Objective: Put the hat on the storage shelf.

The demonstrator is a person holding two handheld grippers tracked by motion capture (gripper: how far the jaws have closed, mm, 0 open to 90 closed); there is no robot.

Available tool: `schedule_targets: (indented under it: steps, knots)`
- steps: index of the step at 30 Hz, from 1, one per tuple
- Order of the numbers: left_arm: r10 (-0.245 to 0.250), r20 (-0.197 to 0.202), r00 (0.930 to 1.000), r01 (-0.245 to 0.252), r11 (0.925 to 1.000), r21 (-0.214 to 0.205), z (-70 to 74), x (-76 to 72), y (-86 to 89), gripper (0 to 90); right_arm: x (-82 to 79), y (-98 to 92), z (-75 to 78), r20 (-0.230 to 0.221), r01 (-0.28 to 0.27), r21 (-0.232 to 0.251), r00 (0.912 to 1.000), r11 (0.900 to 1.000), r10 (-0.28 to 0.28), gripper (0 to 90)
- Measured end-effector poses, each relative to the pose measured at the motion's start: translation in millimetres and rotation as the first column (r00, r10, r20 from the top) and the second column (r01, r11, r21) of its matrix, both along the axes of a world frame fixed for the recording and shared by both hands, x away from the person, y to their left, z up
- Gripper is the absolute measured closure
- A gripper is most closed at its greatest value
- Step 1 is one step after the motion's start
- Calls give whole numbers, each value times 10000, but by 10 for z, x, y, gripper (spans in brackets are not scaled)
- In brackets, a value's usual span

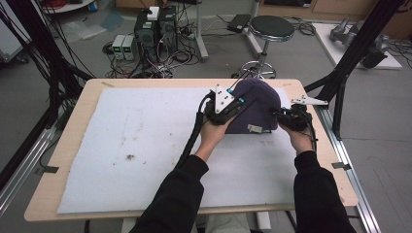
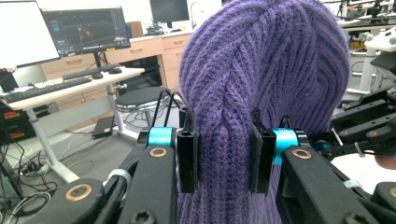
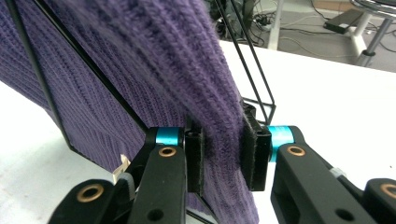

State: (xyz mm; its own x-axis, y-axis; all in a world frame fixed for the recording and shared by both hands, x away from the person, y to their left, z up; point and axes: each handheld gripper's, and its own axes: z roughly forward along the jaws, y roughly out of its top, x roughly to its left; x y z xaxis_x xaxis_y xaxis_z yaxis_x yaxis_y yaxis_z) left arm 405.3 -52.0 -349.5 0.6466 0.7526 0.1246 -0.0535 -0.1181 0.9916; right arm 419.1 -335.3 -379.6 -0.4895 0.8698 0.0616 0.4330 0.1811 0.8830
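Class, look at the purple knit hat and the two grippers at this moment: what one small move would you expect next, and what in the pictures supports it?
Probably both grippers ease the purple knit hat a little further down. The left gripper and right gripper each pinch a fold of its knit, and a thin black wire frame stands inside it.

Left claw (image 2: 223,161) pinching purple knit hat (image 2: 266,70) — monitor (image 2: 86,30) (lit) behind

Our left gripper (image 1: 236,103) clamped on purple knit between its jaws, our right gripper (image 1: 281,116) pinching a fold likewise, both forearms reaching forward, dark-sleeved.
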Motion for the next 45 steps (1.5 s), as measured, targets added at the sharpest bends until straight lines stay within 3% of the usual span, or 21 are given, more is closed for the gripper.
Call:
schedule_targets:
  steps: [5, 7, 9, 10, 11, 12, 13, 15, 17, 21, 26, 30, 37, 45]
  knots:
    - [7, -209, 9998, -10, 9999, -115, -39, 21, 2, 691, 21, 5, -32, -379, 62, -75, 9993, 10000, -64, 713]
    - [-30, -265, 9996, 25, 9999, -157, -46, 26, -3, 687, 40, -13, -59, -822, 61, 89, 9966, 9999, -53, 701]
    - [-67, -285, 9996, 62, 9999, -157, -48, 24, -5, 686, 45, -30, -67, -960, 157, 187, 9953, 9997, -138, 691]
    - [10, -278, 9996, -14, 9999, -122, -46, 22, -5, 669, 45, -35, -67, -1050, 247, 288, 9942, 9993, -216, 614]
    - [121, -313, 9994, -124, 9999, -117, -43, 22, -4, 669, 45, -35, -67, -1050, 247, 288, 9942, 9993, -216, 614]
    - [287, -461, 9985, -294, 9995, -142, -37, 22, 3, 629, 40, -28, -65, -1076, 496, 197, 9931, 9986, -472, 449]
    - [409, -597, 9974, -423, 9989, -223, -33, 24, 7, 629, 40, -28, -65, -1076, 496, 197, 9931, 9986, -472, 449]
    - [510, -896, 9947, -549, 9976, -414, -23, 42, 41, 573, 34, -31, -74, -1170, 781, 61, 9902, 9969, -768, 297]
    - [591, -939, 9938, -632, 9971, -419, -14, 49, 63, 492, 16, -46, -66, -1271, 945, 120, 9876, 9954, -923, 208]
    - [575, -886, 9944, -610, 9974, -379, 21, 21, 78, 368, -58, -83, 12, -816, 1017, 456, 9919, 9938, -978, 118]
    - [819, -898, 9926, -821, 9966, 10, 70, -43, 99, 297, -169, -68, 128, -429, 1067, 1164, 9938, 9874, -1024, 103]
    - [810, -809, 9934, -834, 9962, -268, 129, -93, 192, 264, -280, -41, 234, 132, 1306, 1208, 9910, 9841, -1331, 103]
    - [1276, -353, 9912, -1294, 9901, -549, 289, -181, 428, 246, -415, -28, 378, 829, 1609, 1502, 9811, 9755, -1746, 100]
    - [1846, -510, 9815, -1888, 9773, -965, 322, -266, 776, 245, -534, 21, 515, 1275, 1622, 1754, 9743, 9710, -1858, 100]
